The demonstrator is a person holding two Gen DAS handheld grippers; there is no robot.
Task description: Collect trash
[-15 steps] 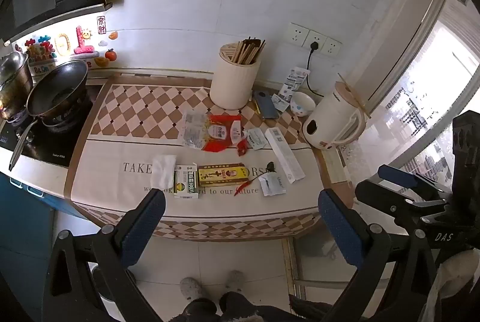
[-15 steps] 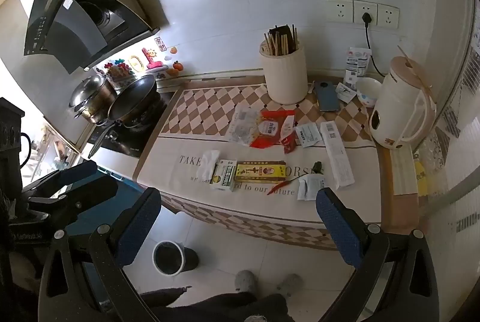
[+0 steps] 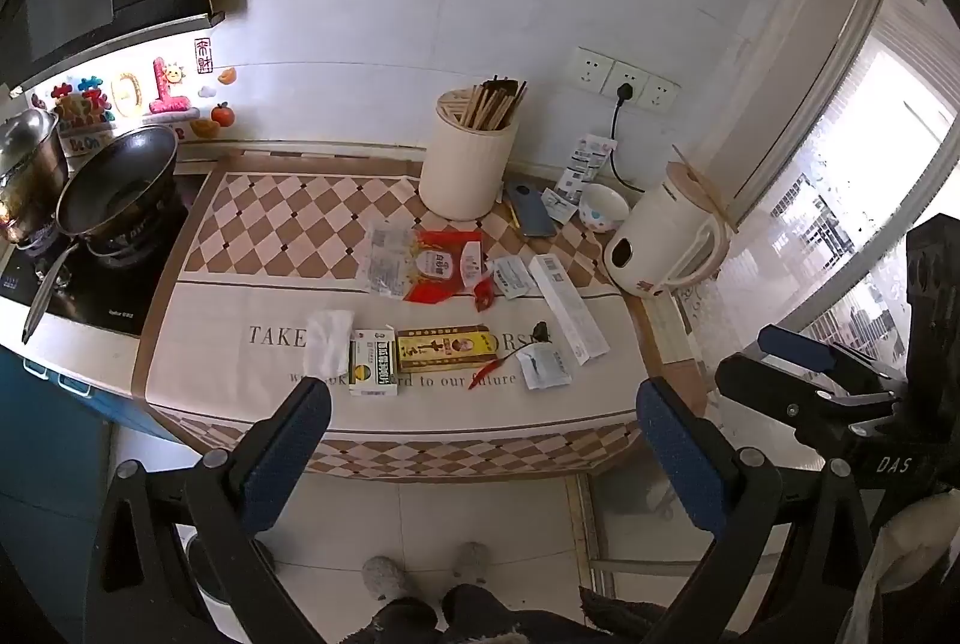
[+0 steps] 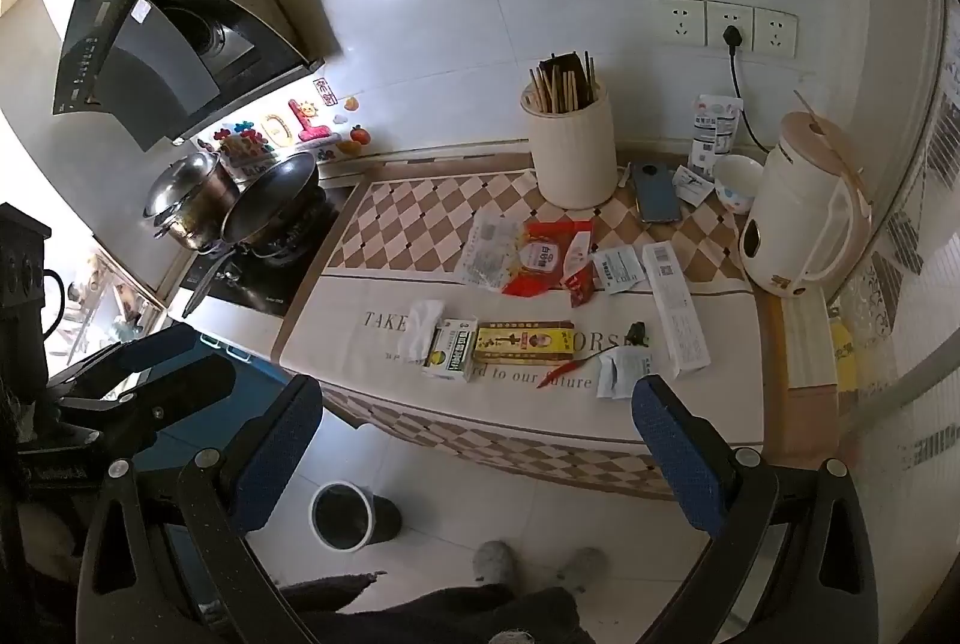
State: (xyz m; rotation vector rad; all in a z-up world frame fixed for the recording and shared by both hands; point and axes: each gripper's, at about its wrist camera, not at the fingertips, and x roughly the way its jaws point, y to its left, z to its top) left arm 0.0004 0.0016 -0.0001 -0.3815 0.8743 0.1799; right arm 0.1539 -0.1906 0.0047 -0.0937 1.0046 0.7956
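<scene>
Both tools are held back from the surface (image 3: 228, 392), angled down at it, neither touching anything. The left tool (image 3: 474, 440) has its blue-padded fingers fully apart with nothing between them; the right tool (image 4: 477, 437) likewise stands wide apart and empty.

The trash lies ahead of both tools on the checked brown-and-white cloth. Nearest the tools, along the front edge: a crumpled white tissue (image 3: 327, 344), a small green-and-white cardboard box (image 3: 373, 362) touching a long yellow cardboard box (image 3: 447, 347), a thin red chilli (image 3: 489, 374) and a torn white paper sachet (image 3: 543, 368). Further ahead lie a red plastic wrapper (image 3: 441, 266), a clear plastic wrapper (image 3: 387, 263) and a long white carton (image 3: 567, 311). A small dark bin (image 4: 351, 515) stands on the floor below and left of the right tool.

Judgement: collection has not started. Recommended approach: begin with the near row, close across each box's narrow width, and come low and flat for the sachet and tissue. The blue phone (image 3: 531, 215) and cream kettle (image 3: 666, 242) are not trash; keep clear.
</scene>
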